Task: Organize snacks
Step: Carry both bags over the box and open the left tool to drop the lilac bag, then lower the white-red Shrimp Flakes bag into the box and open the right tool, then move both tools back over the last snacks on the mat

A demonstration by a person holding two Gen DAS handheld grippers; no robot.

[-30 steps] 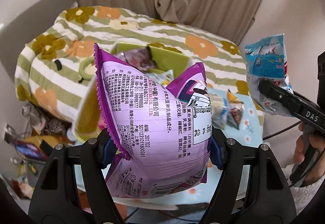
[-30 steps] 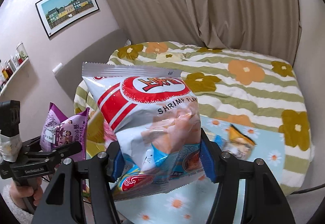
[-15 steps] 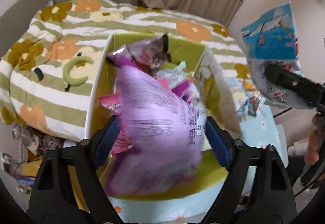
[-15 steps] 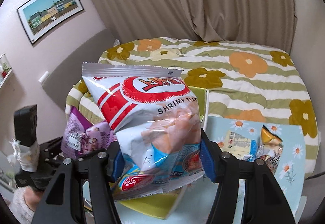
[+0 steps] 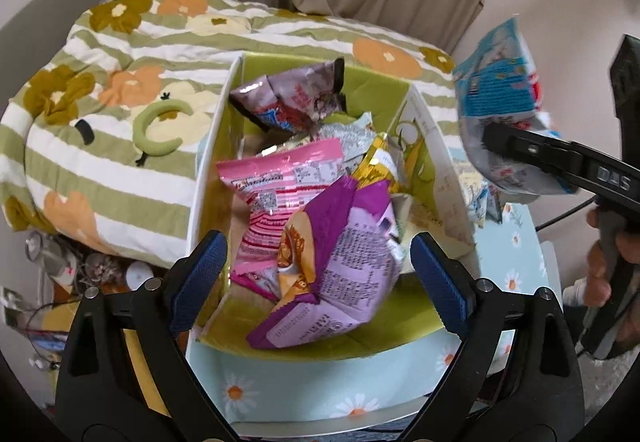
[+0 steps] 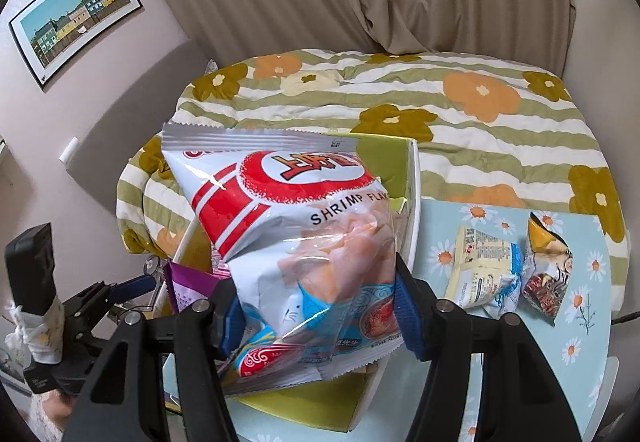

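My left tool [image 5: 318,266] stands wide, its jaws having just been opening, and nothing is pressed by its blue pads [image 5: 200,274]; the crinkled purple foil snack bag [image 5: 336,266] lies loose between and below them, on top of the pile inside the green-lined cardboard box [image 5: 424,145] that sits at the counter's back edge, against the bed's green-striped flowered quilt [image 5: 100,81]. Under it lie a pink packet [image 5: 280,177] and, toward the box's far wall, a grey-mauve packet [image 5: 292,97]. My right tool [image 6: 320,316] is narrow and clamped on the lower part of the white, red and blue shrimp-flake bag [image 6: 296,226], which stands upright in the jaws with its long axis running up from the pads and its sealed top edge uppermost. What the coming move turns on, as I judge it: the box opening lies ahead of and below that bag and a little to its left, with the white right-hand wall of the box [image 6: 414,209] just beside the bag's right side, so the bag must pass left of that wall before I let go. The right hand is the nearer one for this, since it already holds the bag over the box's near corner. Two small packets, a pale yellow one [image 6: 480,266] and a dark-printed one [image 6: 546,274], wait on the daisy-print light blue counter cover [image 6: 576,322] to the right of the box, apart from it.
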